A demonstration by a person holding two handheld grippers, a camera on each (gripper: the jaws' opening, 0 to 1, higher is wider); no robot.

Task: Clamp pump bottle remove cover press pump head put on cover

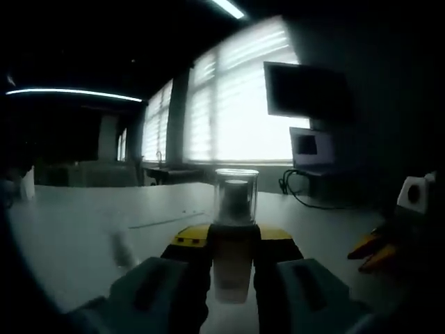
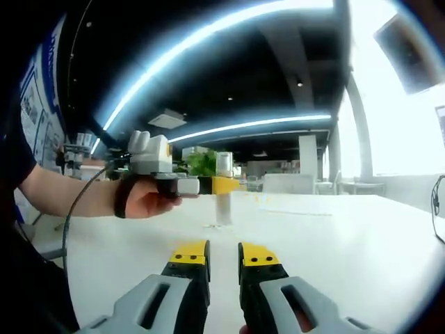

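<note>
Between the two jaws of the left claw [image 1: 233, 268], the pump bottle [image 1: 231, 268] is held upright, its pale body clamped from both sides just below the neck. On top of the bottle, the clear cover [image 1: 236, 195] is still seated, and a dark pump head [image 1: 236, 197] is seen through it. The bottle base is located at or close to the white table [image 1: 83, 223]; whether it is touching cannot be told in the left gripper view. In the right gripper view, the same pump bottle [image 2: 223, 195] is seen standing over the table [image 2: 361, 236], gripped by the yellow-tipped jaws of the left claw [image 2: 221, 185], which is held from the left by a hand [image 2: 146, 198] with a strap at the wrist. A cable is seen trailing from that hand along the forearm.

The right claw [image 2: 222, 256] is positioned low over the table, well apart from the bottle, its jaws near together with a narrow gap between them and nothing held. Part of the right claw [image 1: 379, 250] is also seen at the right edge of the left gripper view, where its orange-yellow tips are visible.

Beyond the table, bright windows [image 1: 236, 97] with blinds, a dark monitor [image 1: 306, 90] and a smaller screen [image 1: 309, 147] are seen
</note>
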